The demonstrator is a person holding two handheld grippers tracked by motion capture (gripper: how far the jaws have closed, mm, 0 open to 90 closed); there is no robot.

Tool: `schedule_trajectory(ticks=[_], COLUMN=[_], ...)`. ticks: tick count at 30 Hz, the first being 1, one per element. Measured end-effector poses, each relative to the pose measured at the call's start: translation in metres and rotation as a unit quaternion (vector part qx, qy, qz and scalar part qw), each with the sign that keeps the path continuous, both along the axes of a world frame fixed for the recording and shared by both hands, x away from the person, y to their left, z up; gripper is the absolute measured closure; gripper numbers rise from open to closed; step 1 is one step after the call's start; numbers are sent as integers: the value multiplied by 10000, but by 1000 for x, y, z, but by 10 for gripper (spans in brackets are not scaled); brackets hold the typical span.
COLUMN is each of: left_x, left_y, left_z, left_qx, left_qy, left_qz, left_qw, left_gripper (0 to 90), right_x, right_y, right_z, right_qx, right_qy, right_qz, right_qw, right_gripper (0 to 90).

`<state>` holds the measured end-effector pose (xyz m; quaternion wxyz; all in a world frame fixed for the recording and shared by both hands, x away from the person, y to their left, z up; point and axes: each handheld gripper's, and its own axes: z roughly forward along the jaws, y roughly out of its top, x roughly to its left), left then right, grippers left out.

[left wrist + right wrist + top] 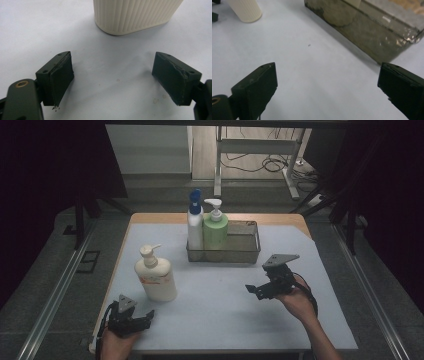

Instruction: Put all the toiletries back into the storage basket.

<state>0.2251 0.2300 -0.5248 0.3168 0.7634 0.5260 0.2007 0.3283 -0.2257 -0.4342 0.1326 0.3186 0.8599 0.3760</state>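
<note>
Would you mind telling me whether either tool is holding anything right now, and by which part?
Nothing is held. The left tool and the right tool are open, with bare table between their jaws; the cream pump bottle stands untouched.

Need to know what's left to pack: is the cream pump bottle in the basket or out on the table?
Out. The cream pump bottle stands upright on the mat, left of the wire basket.
</note>
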Motion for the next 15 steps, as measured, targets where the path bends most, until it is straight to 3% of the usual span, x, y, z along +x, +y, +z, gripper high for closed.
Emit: schedule_trajectory(ticks=[15], left_x=[1], left_y=[0], left_z=[1], left_qx=[0], left_qy=[36], left_qz=[5], left_qw=[10000], left_gripper=[170], right_x=[-16], right_y=[-24], right_z=[-41], right_qx=[-125], right_qy=[96], right_qz=[-247], right_qw=[9996], right_gripper=[17])
